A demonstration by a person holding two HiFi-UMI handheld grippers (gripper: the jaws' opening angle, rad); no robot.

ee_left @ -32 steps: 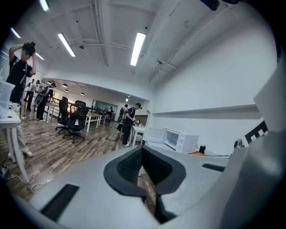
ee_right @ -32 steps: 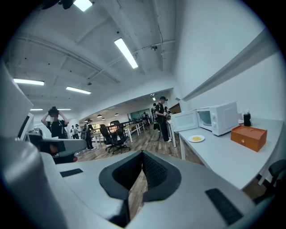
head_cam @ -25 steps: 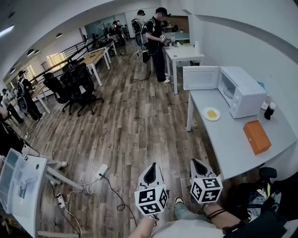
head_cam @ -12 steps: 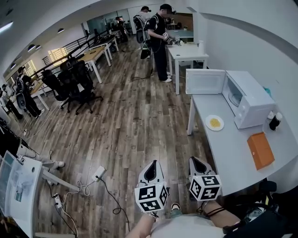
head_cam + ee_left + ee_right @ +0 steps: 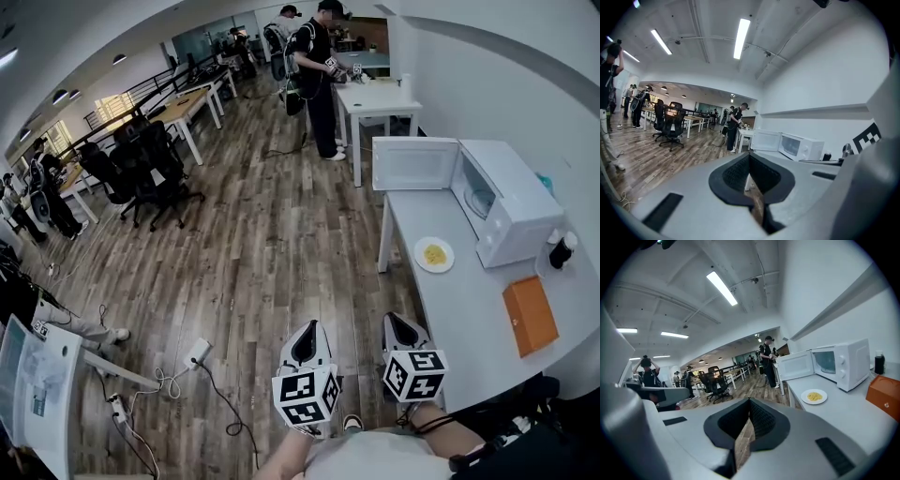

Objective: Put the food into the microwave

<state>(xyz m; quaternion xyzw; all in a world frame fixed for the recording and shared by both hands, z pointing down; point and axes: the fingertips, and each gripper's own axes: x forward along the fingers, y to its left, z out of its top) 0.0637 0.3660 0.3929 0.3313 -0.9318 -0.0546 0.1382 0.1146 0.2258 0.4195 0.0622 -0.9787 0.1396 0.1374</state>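
**Both claws closed and empty, plate waiting by the open microwave**

At the far left of the head view we see a white cart (image 5: 37, 380) on the wooden floor (image 5: 244, 253), with a power strip (image 5: 198, 352) and loose cables near it. Further back stand black office chairs (image 5: 141, 169) beside a row of long desks (image 5: 192, 105).

Low in the middle we hold the left gripper (image 5: 307, 330) over the floor. Its own view shows the jaws drawn together with nothing between them, only a sliver of floorboard below the tips. Just beside it, the right gripper (image 5: 403, 328) hangs near the front edge of the grey table (image 5: 459, 314), its jaws likewise pressed together and empty.

Up the room, a person in black (image 5: 319, 66) stands at a white table (image 5: 380, 97).

On the grey table against the right wall, the plate of food (image 5: 434, 254) lies in front of the white microwave (image 5: 511, 211), near it and well apart from both grippers. The microwave door (image 5: 415, 163) is swung wide open. Nearer to us lies an orange box (image 5: 530, 315), with a dark bottle (image 5: 562, 250) by the wall.
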